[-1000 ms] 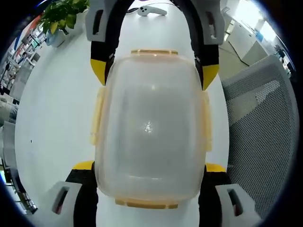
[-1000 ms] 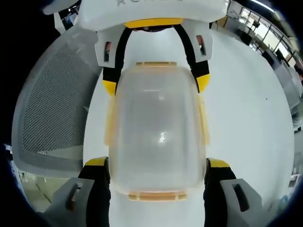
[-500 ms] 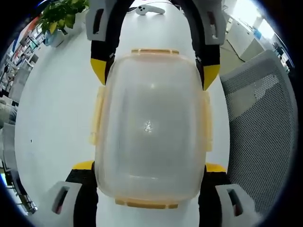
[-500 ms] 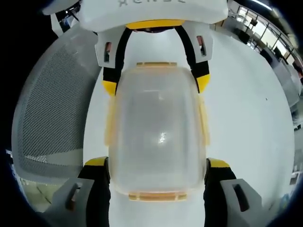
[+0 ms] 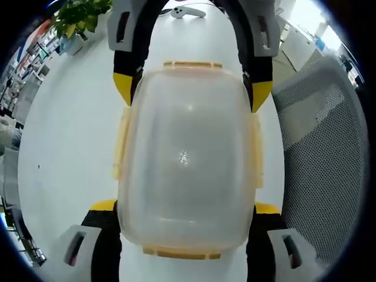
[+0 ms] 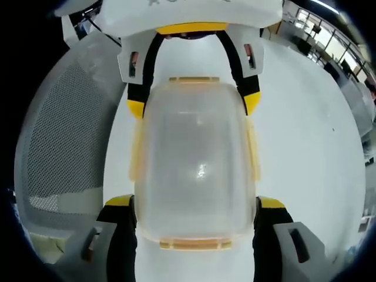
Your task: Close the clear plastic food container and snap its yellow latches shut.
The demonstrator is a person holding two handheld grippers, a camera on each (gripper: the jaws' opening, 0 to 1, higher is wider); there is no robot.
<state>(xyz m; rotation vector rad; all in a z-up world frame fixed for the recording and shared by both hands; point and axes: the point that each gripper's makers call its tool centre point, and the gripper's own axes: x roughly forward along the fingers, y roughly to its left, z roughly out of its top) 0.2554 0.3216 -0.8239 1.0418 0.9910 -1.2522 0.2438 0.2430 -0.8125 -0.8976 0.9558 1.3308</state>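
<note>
A clear plastic container [image 5: 185, 153] with its lid on sits between both grippers above the white table [image 5: 70, 129]. Yellow latches show on its near edge [image 5: 182, 254], far edge [image 5: 192, 64] and both long sides [image 5: 120, 144]; whether they are snapped I cannot tell. My left gripper [image 5: 185, 207] is shut on the near end, its yellow-tipped jaws against both sides. My right gripper [image 5: 192, 91] grips the opposite end. In the right gripper view the same container [image 6: 194, 164] lies between my right gripper [image 6: 195, 203] and the left gripper [image 6: 193, 104].
A grey mesh office chair [image 5: 323, 147] stands beside the table, seen also as the chair [image 6: 59, 135] in the right gripper view. A potted plant [image 5: 76, 17] and a white handheld controller [image 5: 188, 12] lie at the far end of the table.
The background has drifted slightly in both views as the hands shift. The container stays in the same place between the two grippers.
</note>
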